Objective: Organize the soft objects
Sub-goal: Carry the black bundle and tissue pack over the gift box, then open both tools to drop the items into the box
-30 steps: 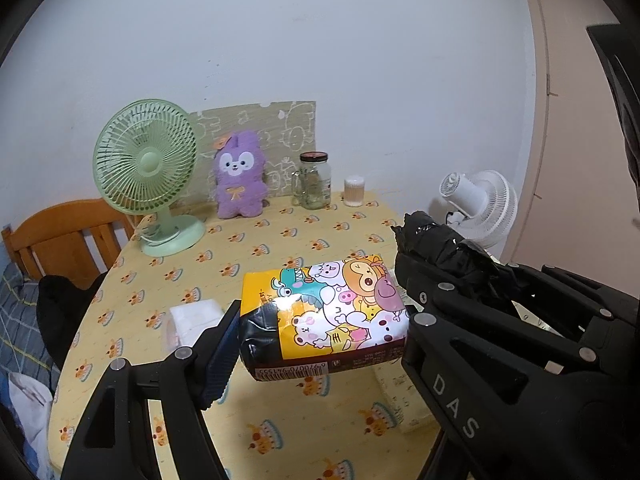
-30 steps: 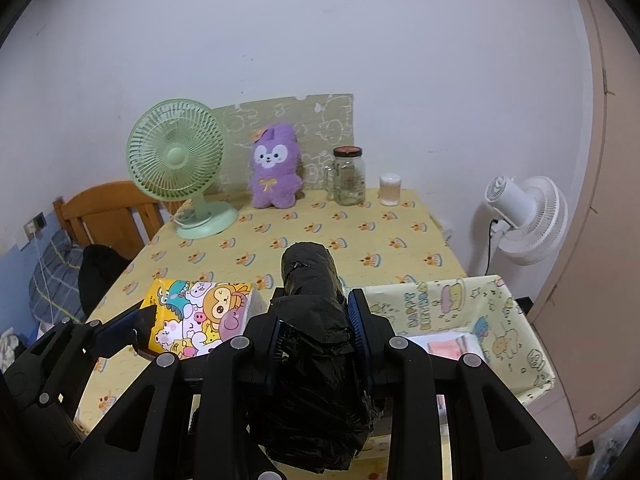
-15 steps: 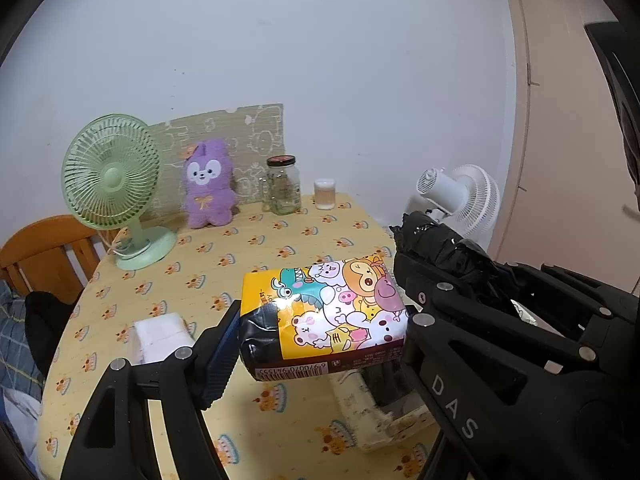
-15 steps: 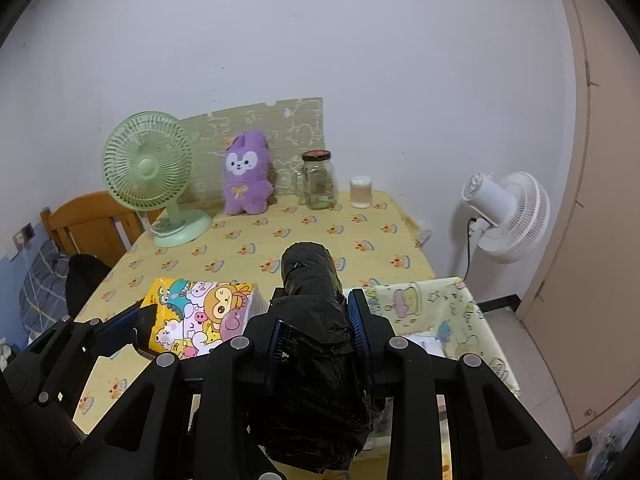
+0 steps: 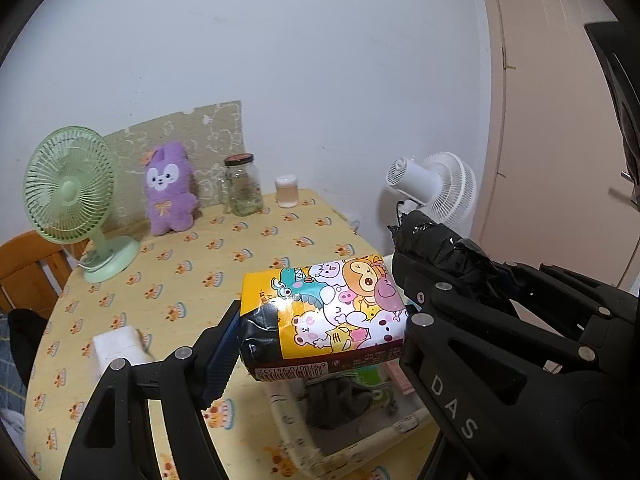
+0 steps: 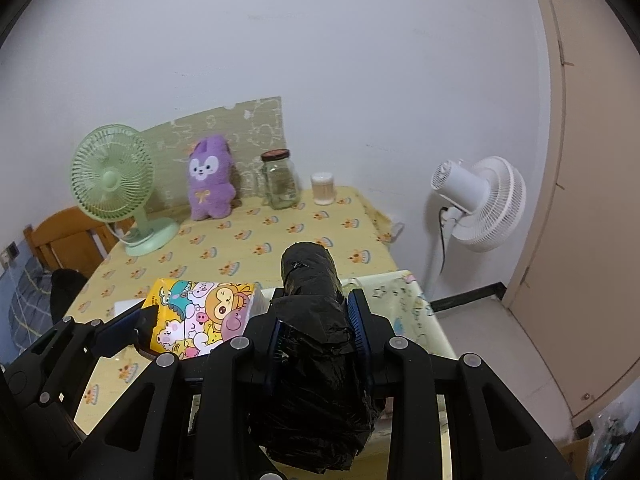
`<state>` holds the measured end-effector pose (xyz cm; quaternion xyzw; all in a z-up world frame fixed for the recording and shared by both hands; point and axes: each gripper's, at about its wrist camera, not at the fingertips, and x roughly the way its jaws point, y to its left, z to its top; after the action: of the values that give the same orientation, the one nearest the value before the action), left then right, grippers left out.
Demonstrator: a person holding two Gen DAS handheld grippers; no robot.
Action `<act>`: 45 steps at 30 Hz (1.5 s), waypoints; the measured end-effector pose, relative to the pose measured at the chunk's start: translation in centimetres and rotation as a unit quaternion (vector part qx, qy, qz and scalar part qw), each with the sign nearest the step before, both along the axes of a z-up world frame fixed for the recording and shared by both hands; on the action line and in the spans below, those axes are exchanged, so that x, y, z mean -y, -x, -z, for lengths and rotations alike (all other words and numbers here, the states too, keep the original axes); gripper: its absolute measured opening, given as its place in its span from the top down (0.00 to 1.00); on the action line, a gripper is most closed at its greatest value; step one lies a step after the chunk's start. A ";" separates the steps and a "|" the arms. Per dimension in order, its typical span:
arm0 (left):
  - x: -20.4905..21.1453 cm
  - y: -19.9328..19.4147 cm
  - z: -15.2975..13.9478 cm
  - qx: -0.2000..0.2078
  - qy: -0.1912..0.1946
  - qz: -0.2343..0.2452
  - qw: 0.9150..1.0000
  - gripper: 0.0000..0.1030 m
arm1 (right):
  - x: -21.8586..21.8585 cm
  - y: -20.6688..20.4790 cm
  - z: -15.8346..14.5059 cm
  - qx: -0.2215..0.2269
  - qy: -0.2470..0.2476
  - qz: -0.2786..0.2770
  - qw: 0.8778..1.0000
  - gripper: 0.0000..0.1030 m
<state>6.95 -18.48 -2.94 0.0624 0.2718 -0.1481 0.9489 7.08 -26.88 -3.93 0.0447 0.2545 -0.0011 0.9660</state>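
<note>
Cartoon pack clamped between left fingers.

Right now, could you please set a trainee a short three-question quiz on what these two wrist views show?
1. True or false: the left gripper holds the cartoon tissue pack clear of the table.
2. What is clamped in the right gripper? A) purple plush B) black wrapped bundle C) glass jar
3. Which thing stands between the green fan and the glass jar?

Key:
1. True.
2. B, the black wrapped bundle.
3. The purple plush.
</note>
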 end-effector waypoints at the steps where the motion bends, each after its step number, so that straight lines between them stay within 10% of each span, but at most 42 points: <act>1: 0.3 -0.1 0.2 -0.002 -0.001 0.002 1.000 0.25 | 0.3 -0.1 0.2 -0.002 -0.001 0.002 1.000 0.68; 17: 3.8 -2.6 2.9 -0.041 -0.057 0.018 0.997 0.21 | 3.5 -2.6 3.3 -0.035 -0.019 0.015 0.999 0.68; 20: 4.0 -2.6 3.2 -0.045 -0.069 0.017 0.996 0.15 | 3.6 -2.7 3.6 -0.039 -0.019 0.017 0.999 0.59; 24: 3.7 -2.5 3.3 -0.048 -0.067 0.021 0.996 0.13 | 3.5 -2.2 3.6 -0.024 -0.014 0.022 0.999 0.22; 45: -1.4 -0.8 1.3 -0.038 -0.034 0.001 0.999 0.10 | -1.3 -0.2 1.7 -0.026 -0.016 0.014 0.999 0.13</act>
<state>7.73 -17.05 -4.26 0.0895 0.3128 -0.1415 0.9349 7.27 -25.59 -5.59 0.0635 0.2786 -0.0116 0.9582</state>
